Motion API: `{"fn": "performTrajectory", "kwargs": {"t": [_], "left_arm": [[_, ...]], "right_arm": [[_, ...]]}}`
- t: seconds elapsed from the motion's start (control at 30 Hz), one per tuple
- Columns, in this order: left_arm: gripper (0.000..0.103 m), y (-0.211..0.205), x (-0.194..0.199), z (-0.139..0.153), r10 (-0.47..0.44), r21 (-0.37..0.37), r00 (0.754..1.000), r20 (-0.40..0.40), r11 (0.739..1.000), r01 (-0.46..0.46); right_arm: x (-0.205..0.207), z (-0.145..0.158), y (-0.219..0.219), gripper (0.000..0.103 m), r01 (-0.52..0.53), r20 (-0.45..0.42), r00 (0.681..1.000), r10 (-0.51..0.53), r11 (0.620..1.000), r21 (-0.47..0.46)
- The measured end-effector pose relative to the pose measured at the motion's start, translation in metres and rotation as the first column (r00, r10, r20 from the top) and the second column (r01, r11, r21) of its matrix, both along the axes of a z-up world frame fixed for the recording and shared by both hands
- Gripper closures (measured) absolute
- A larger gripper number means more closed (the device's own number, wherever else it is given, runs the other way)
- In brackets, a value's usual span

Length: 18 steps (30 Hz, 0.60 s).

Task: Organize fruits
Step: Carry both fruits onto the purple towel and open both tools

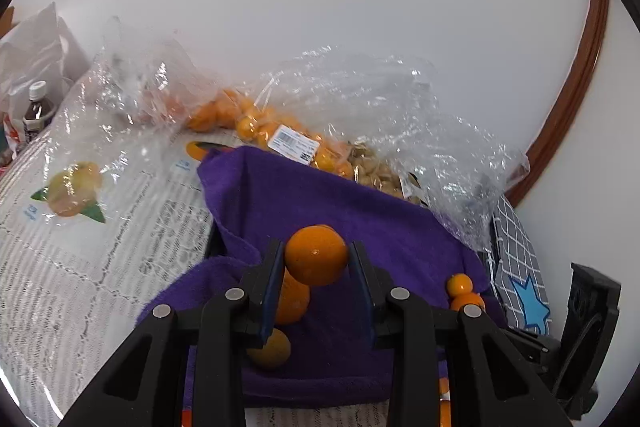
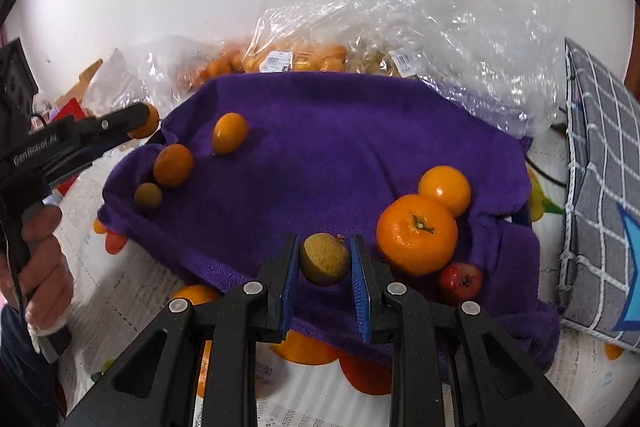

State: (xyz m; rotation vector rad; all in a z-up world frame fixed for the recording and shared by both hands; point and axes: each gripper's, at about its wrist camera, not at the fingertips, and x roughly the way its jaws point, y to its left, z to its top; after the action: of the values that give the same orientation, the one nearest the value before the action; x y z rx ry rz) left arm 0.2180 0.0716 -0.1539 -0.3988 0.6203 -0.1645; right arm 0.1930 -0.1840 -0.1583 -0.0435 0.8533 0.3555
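Observation:
My left gripper (image 1: pixel 317 257) is shut on a small orange kumquat (image 1: pixel 316 254) above the left side of a purple towel (image 1: pixel 320 203). It also shows in the right wrist view (image 2: pixel 142 121), with the kumquat (image 2: pixel 150 119) at its tip. My right gripper (image 2: pixel 324 259) is shut on a brownish-yellow longan (image 2: pixel 323 259) over the towel's (image 2: pixel 320 131) near edge. On the towel lie a large mandarin (image 2: pixel 416 233), a round orange fruit (image 2: pixel 446 189), a red fruit (image 2: pixel 460 281), two kumquats (image 2: pixel 229 132) (image 2: pixel 173 164) and a longan (image 2: pixel 148 195).
Clear plastic bags (image 2: pixel 420 7) of kumquats (image 1: pixel 240 115) and longans (image 1: pixel 376 171) stand behind the towel against a white wall. A grey checked cloth (image 2: pixel 600 167) lies at the right. A bottle (image 1: pixel 36 107) and white bag (image 1: pixel 40 43) stand far left.

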Motion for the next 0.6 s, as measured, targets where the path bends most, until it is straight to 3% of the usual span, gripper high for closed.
{"fn": "performTrajectory", "kwargs": {"t": [0.3,0.5,0.6], "left_arm": [[0.072,-0.01,0.004,-0.011,-0.045,-0.008,0.998,-0.031,0.999,0.045],[0.072,-0.026,0.01,-0.016,-0.095,0.0,0.991,-0.097,0.995,0.095],[0.072,-0.041,0.017,-0.02,-0.063,0.075,0.986,-0.156,0.994,0.075]], "right_arm": [[-0.003,0.002,-0.004,0.074,0.006,-0.011,1.0,-0.006,1.0,-0.001],[-0.011,0.018,-0.022,0.067,0.026,0.05,0.998,-0.03,0.998,0.065],[-0.013,0.025,-0.029,0.067,0.026,0.074,0.997,-0.033,0.995,0.099]]}}
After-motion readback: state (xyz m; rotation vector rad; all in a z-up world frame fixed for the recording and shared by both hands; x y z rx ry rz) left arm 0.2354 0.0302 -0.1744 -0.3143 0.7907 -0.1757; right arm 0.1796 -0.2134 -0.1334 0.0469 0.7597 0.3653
